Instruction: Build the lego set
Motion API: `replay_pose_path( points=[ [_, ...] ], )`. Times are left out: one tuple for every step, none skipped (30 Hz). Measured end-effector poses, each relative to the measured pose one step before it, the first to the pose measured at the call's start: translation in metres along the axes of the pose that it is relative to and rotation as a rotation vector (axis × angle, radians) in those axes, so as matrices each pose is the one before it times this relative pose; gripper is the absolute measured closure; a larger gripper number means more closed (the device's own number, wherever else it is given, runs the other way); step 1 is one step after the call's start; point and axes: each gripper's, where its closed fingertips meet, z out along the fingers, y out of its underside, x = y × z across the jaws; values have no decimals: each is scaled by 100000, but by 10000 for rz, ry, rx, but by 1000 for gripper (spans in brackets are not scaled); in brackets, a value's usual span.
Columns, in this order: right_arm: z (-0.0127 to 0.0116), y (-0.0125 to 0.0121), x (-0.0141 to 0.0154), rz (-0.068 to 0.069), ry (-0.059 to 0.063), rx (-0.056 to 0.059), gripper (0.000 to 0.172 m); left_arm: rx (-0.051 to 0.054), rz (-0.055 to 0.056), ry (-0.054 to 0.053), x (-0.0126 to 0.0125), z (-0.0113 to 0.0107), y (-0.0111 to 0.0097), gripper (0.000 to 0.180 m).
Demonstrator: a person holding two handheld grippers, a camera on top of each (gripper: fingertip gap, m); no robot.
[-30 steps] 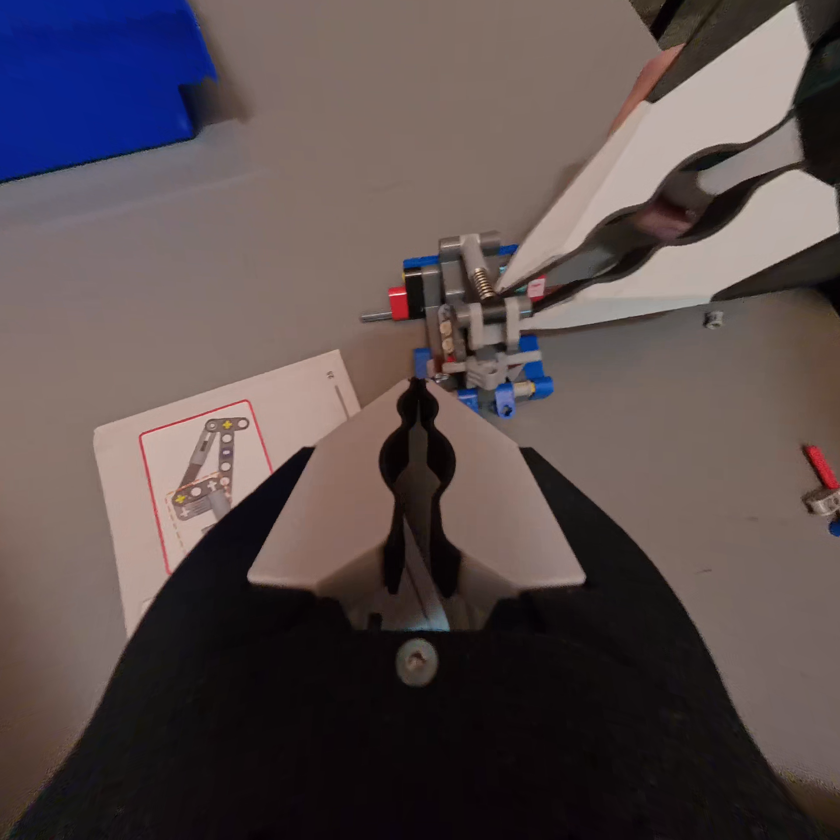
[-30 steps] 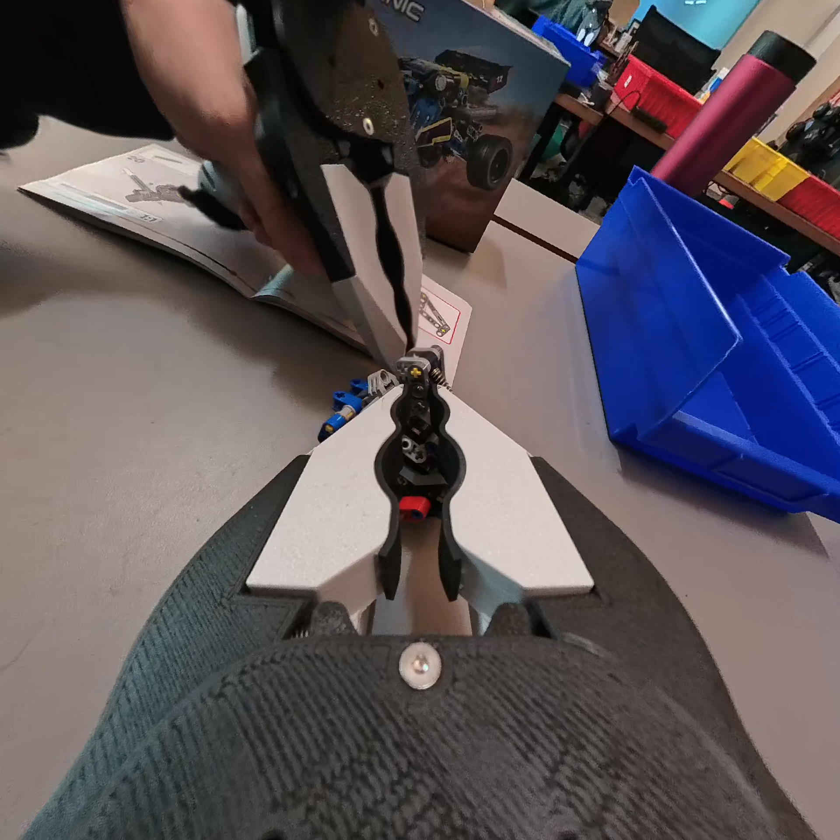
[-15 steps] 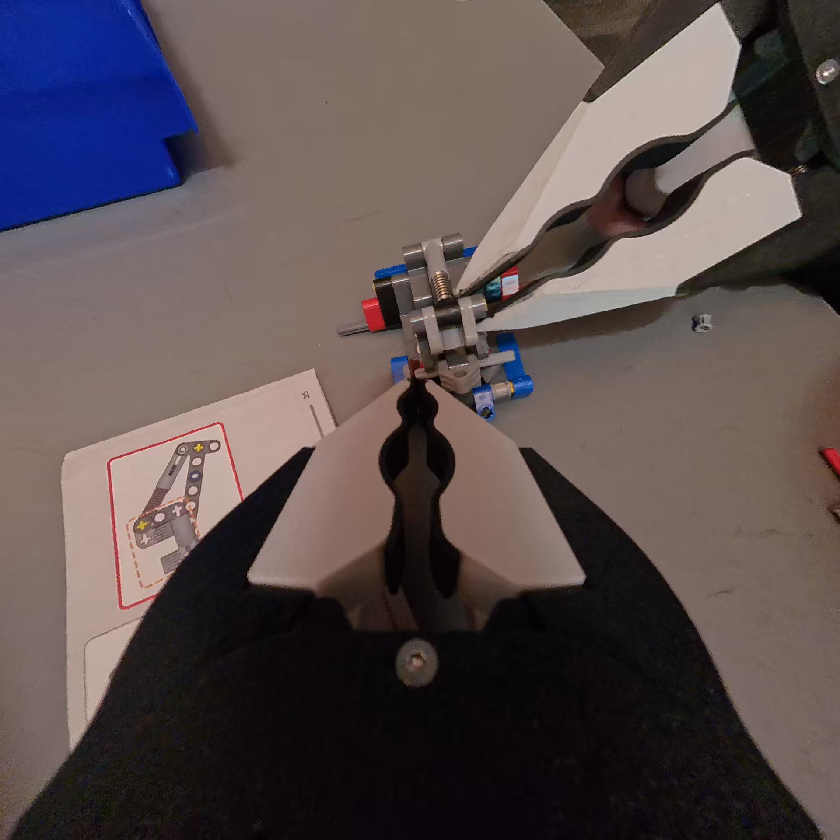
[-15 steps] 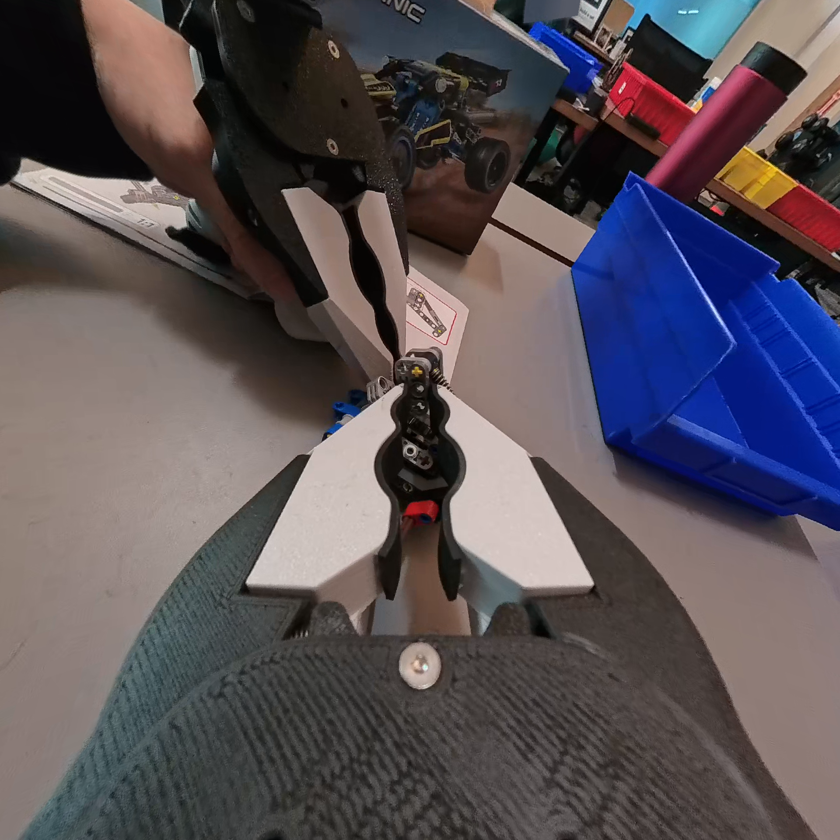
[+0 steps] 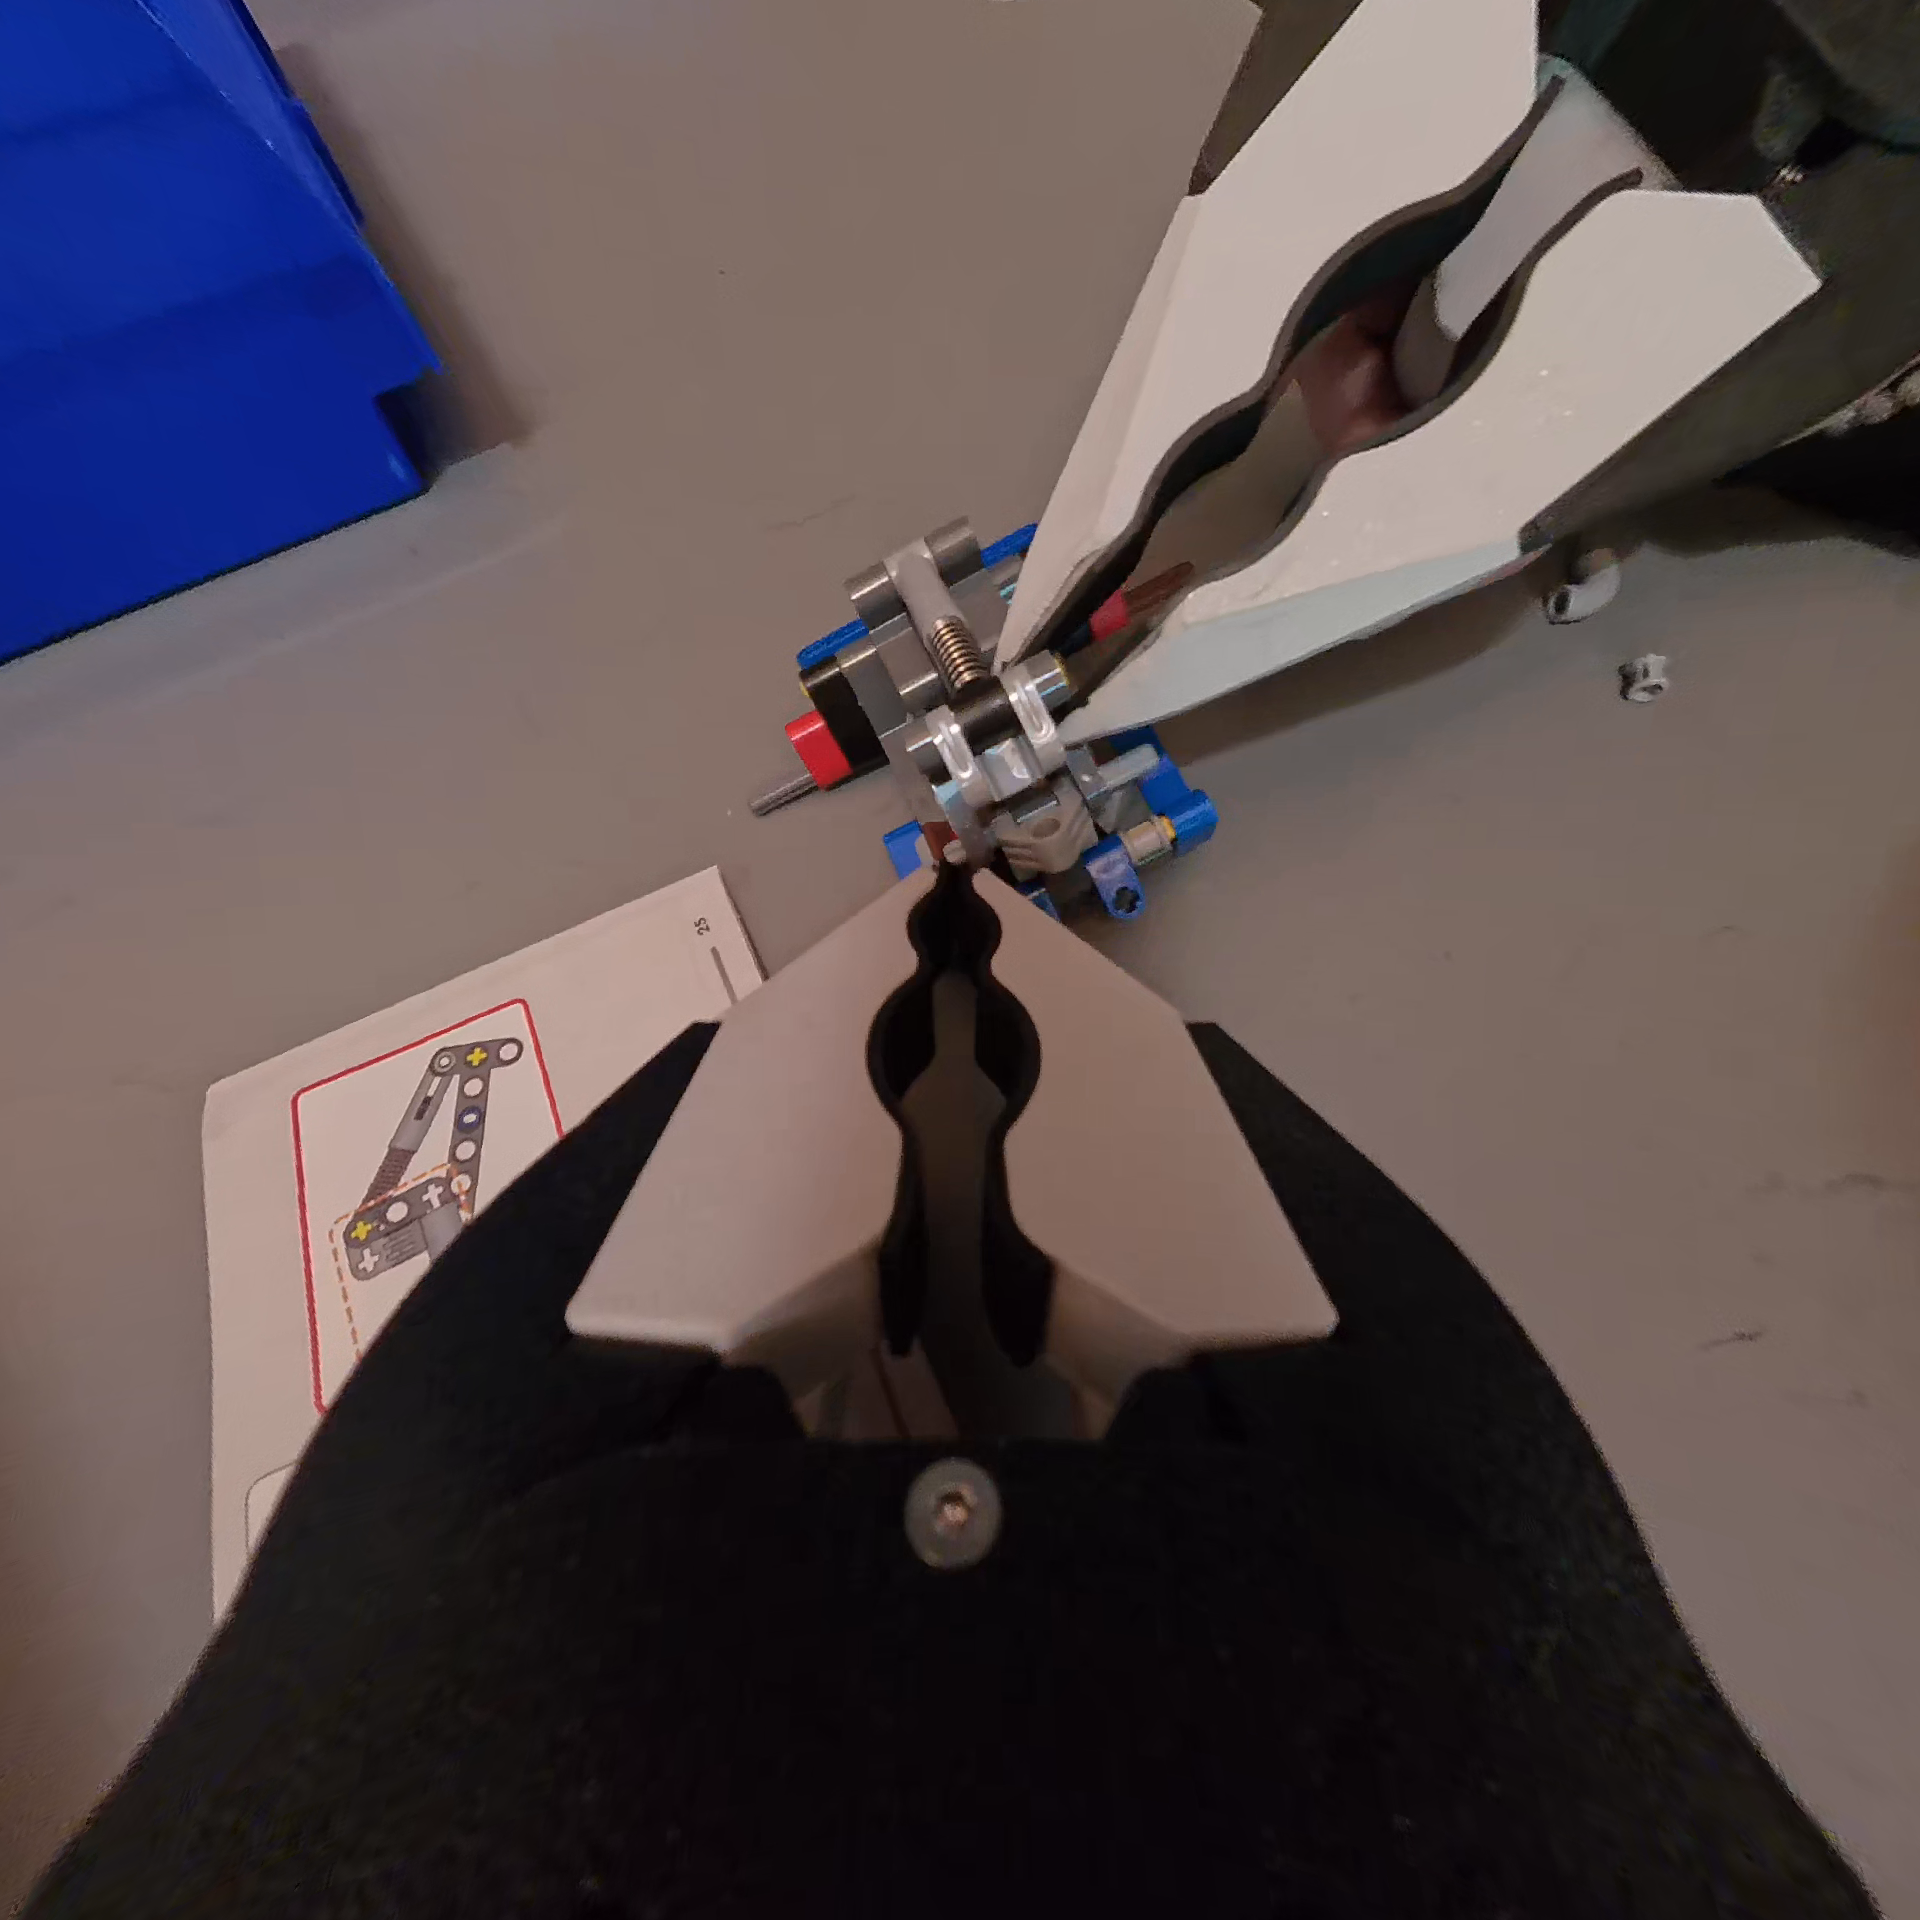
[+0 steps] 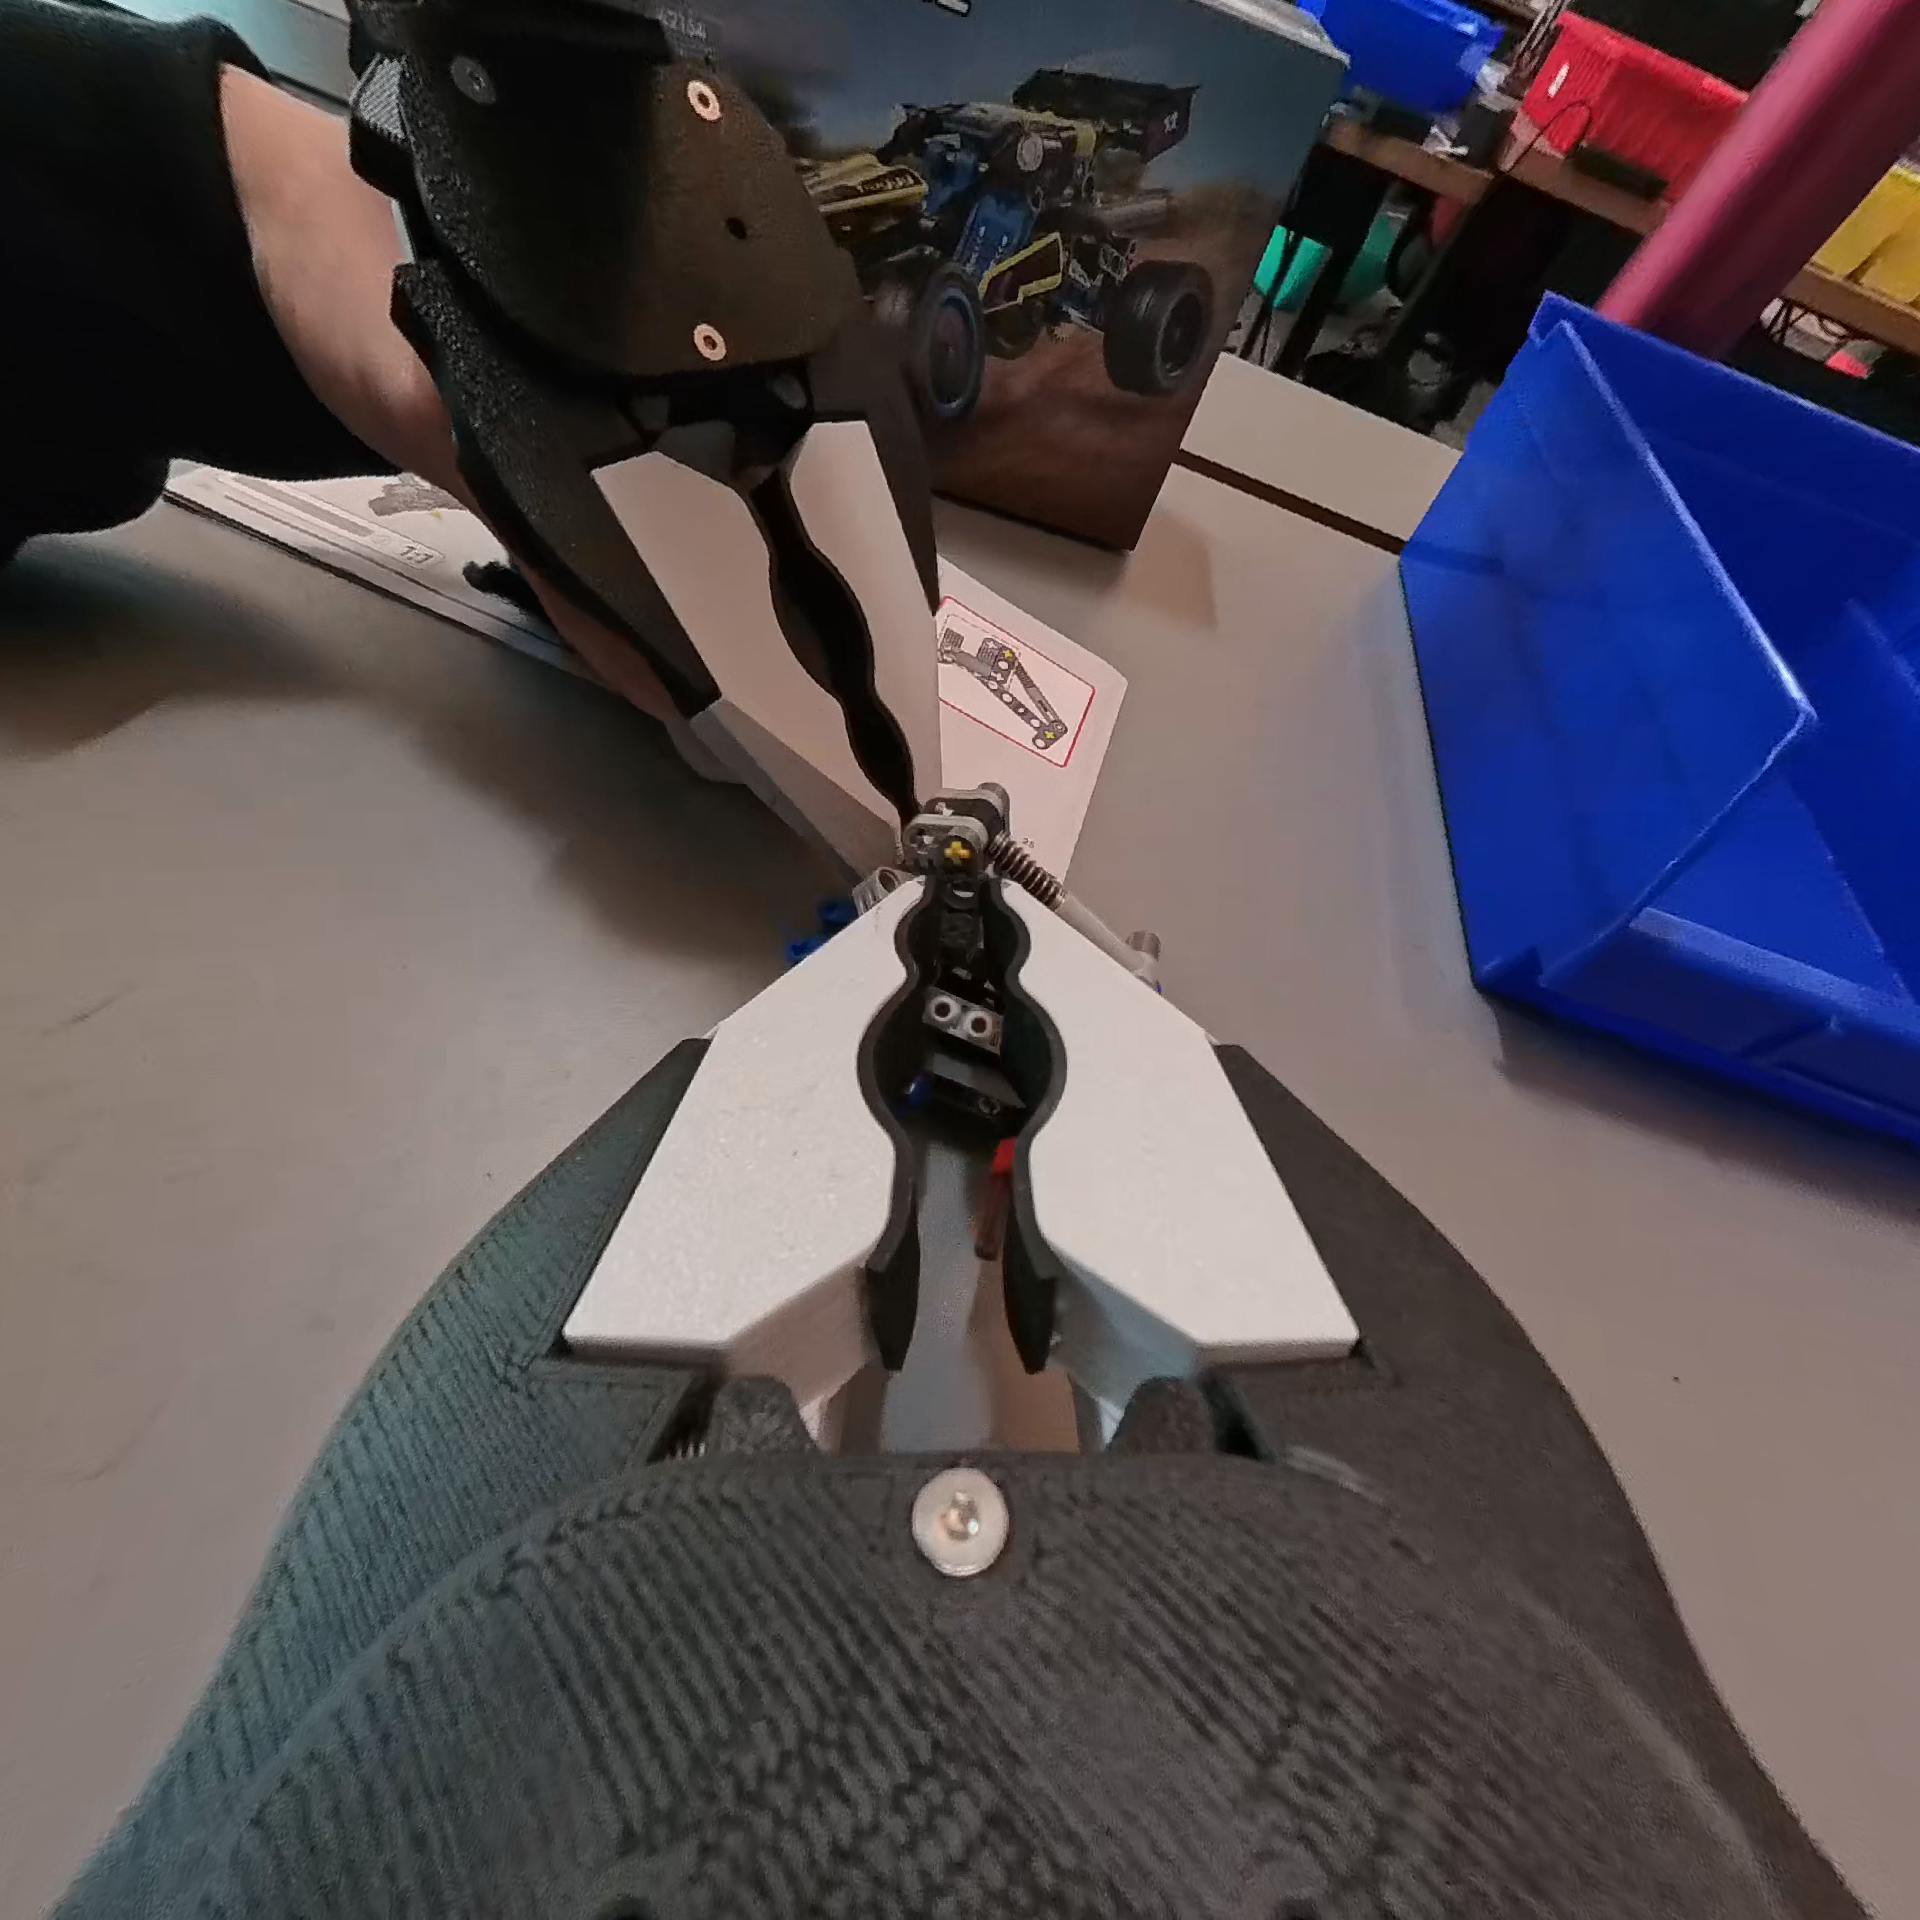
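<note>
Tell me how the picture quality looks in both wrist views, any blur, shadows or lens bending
Left wrist view: dim, flat light; the brick assembly is fairly sharp, soft shadow under the right gripper. Right wrist view: brighter; table edges bend from the wide lens, the background shelves are blurred, and the left gripper casts a broad shadow.

Dim, even indoor light, soft shadows on the grey table, wide-angle edge bending, slightly blurred corners.

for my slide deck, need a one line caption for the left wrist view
Left tool shut at the edge of a toy brick assembly gripped by the right tool on a grey table.
</note>
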Motion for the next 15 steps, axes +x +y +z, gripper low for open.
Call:
replay_pose_path(
  points=[
    [27, 4, 59, -79, 73, 11, 167, -3, 4, -42, -58, 23, -15, 180],
    [23, 8, 67, -165, 116, -2, 167, 2, -42, 8, -32, 5, -7, 180],
    [6, 1, 12, -62, 60, -5, 167, 8, -48, 44, 7, -10, -1, 180],
    [10, 6, -5, 11, -11, -4, 167, 5, -56, 46, 4, -7, -2, 180],
    [-3, 8, 0, 80, -72, -3, 167, 2, -82, 53, -8, -10, 14, 180],
    [20, 10, -9, 105, -93, -5, 167, 14, -109, 60, -24, -39, -4, 180],
    [21, 26, 19, 78, -52, -25, 167, 66, -102, 94, 28, -93, -61, 180],
    [28, 55, 45, -18, 19, -30, 167, 101, -91, 72, -6, -125, -86, 180],
    [9, 2, 50, -82, 56, 3, 167, 93, -74, 1, -89, -123, -93, 180],
    [2, -9, 11, -38, 37, -1, 168, 45, -47, -49, -136, -60, -32, 180],
    [-5, 5, -1, -17, 12, 0, 167, 12, -16, -62, -139, -28, -10, 178],
    [-11, -9, 18, 17, -4, 1, 167, 7, -4, -51, -88, 1, -9, 176],
    [-2, 8, 13, 36, -20, 1, 168, 18, 18, 14, 27, 10, -34, 174],
    [-3, 4, -3, 24, -23, 0, 168, 17, 47, 17, 58, -17, -34, 175],
    [-2, -5, 6, 10, -8, 2, 168, 27, 60, -1, 11, -46, -25, 175]
  ],
)
